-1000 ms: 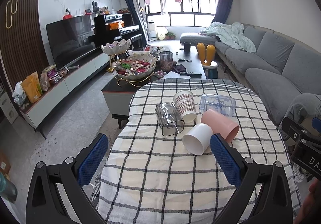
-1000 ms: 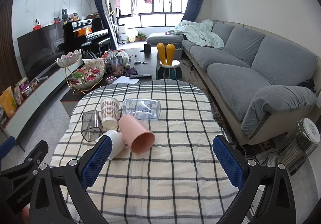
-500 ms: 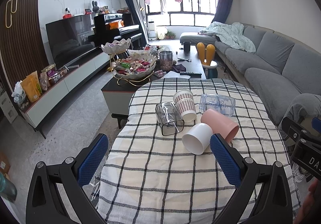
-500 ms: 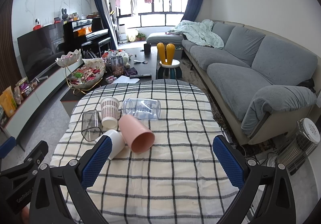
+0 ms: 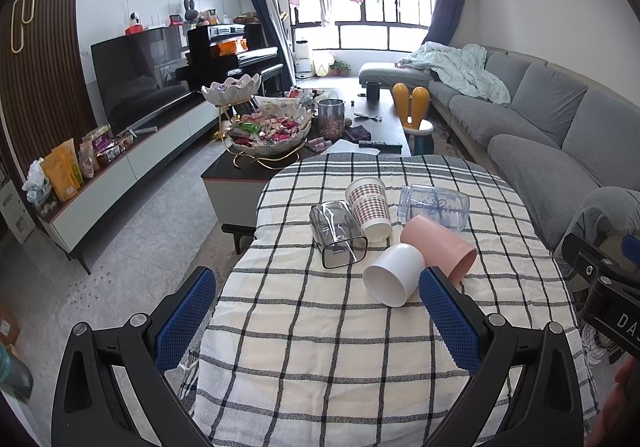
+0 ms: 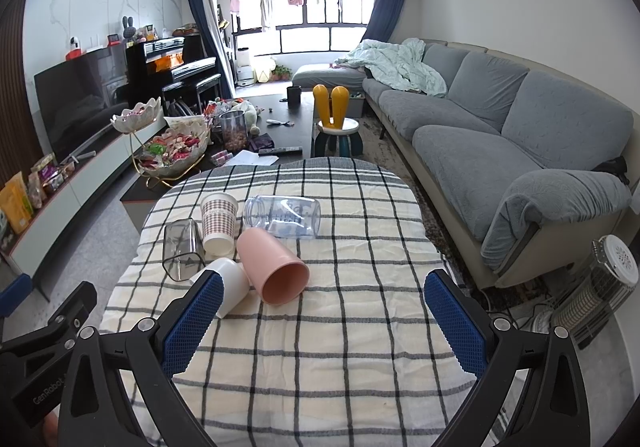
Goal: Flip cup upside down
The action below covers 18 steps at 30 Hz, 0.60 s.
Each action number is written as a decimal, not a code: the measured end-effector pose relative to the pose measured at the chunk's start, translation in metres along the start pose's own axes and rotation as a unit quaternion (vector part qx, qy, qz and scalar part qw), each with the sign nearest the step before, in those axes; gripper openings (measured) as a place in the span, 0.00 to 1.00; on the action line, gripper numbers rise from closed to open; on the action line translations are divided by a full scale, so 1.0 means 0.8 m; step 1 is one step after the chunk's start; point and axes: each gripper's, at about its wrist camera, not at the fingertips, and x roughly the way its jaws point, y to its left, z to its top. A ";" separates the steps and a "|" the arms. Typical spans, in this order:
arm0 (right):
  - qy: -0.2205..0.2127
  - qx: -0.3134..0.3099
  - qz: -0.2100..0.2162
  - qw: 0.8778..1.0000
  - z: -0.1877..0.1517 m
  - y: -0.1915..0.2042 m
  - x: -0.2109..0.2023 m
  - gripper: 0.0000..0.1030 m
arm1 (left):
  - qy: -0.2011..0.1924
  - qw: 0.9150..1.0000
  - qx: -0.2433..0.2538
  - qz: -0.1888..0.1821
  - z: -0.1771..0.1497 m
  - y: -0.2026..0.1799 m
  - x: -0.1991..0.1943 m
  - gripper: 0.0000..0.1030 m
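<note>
Nothing moved: pink cup (image 6: pixel 272 267) sideways.

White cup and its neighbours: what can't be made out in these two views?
- White cup: right wrist view, its mouth hidden behind the right gripper's near finger.
- Pink cup: left wrist view, rim partly behind the left gripper's finger.
- Clear bottle: print too small to read.

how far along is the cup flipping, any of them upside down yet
Nothing looks done. All five cups lie on their sides on the checked tablecloth: the pink cup, white cup, patterned paper cup, smoky clear cup and bluish clear cup. Nothing is in hand: the left hand-held gripper and right hand-held gripper are both open, short of the cups. All the flipping is left.
</note>
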 end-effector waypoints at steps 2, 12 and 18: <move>0.000 0.000 0.000 1.000 0.000 0.000 0.000 0.98 | 0.000 1.000 0.000 0.000 0.000 0.000 0.000 1.00; 0.000 0.000 0.000 1.000 -0.001 0.001 0.002 0.98 | 0.001 1.000 0.000 0.000 0.000 0.000 0.000 1.00; 0.001 0.000 0.000 1.000 -0.001 0.001 0.005 0.98 | 0.001 1.000 -0.001 -0.001 0.000 0.000 0.000 1.00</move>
